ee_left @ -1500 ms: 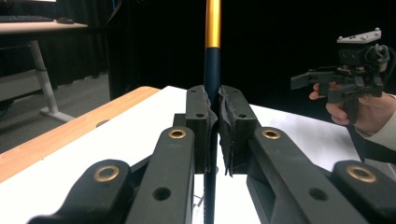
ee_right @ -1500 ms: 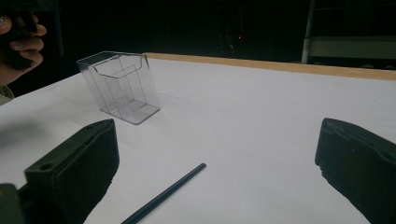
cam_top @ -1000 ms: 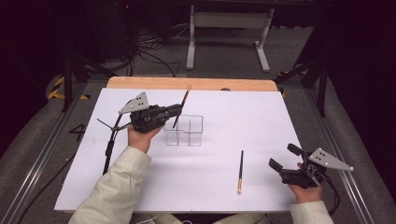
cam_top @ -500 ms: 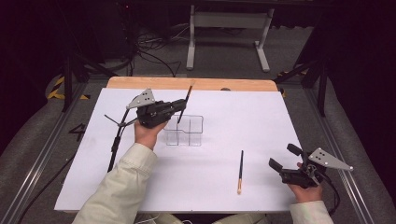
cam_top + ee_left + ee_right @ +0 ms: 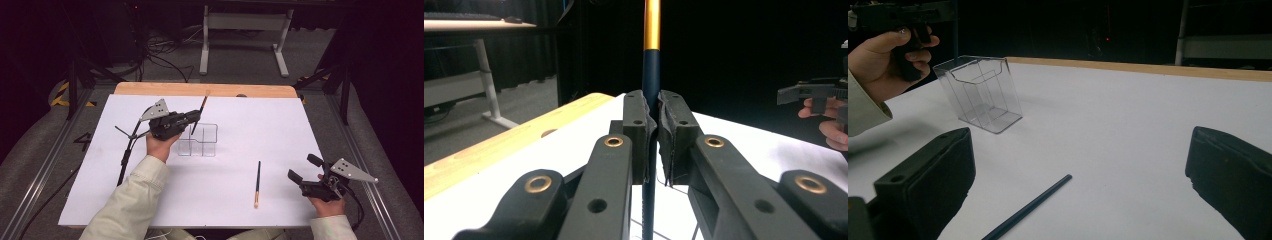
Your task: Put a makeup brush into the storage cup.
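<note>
Pinched a slim dark brush [image 5: 202,105] between the pressed-together pads of the left gripper [image 5: 192,117], steeply tilted with the top leaning away, just over the clear holder [image 5: 202,140] that stood on the white table cover [image 5: 280,130]. Probably carried it that way, lower end down, so as to slide it straight into one of the open-topped compartments. Could not tell from above whether the lower end had already entered the holder.

Kept the right gripper [image 5: 305,168] spread wide and empty, low at the near right corner of the cover, well apart from the holder. Faced a second brush [image 5: 257,182] lying flat on the cover between holder and right hand, pale tip toward the person. Seemingly waited there, lined up for a pick of that brush once the left hand was done.

From the high view, gave the whole layout: both hands, both brushes, the holder near the middle.

From the left gripper view, showed the grip itself [image 5: 653,117]: pads clamped on the dark handle below a gold band [image 5: 651,75], with the brush running on down below the pads.

From the right gripper view, showed the wide gap between its own jaws [image 5: 1083,155], the second brush's handle [image 5: 1033,207] angled across the cover just ahead, and the holder's see-through inner dividers [image 5: 980,92].
</note>
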The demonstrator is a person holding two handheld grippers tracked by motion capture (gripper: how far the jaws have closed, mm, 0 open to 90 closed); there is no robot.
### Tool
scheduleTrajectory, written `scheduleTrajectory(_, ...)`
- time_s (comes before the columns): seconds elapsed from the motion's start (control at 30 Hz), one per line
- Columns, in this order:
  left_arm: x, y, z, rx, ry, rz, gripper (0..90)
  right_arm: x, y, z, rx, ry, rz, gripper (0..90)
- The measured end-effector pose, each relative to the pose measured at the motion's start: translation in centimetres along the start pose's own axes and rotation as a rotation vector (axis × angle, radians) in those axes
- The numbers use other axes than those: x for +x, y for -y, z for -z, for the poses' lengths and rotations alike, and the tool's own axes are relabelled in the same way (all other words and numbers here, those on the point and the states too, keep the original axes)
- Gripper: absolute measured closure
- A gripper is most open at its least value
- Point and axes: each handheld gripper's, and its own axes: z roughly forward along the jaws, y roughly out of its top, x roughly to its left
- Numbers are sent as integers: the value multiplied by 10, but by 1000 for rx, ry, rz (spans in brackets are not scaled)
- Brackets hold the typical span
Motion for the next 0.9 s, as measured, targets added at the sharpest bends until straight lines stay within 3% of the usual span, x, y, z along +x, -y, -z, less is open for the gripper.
scheduleTrajectory(0.9,0,16,1,38,12,0,825,1,-1,-2,1,-10,2,0)
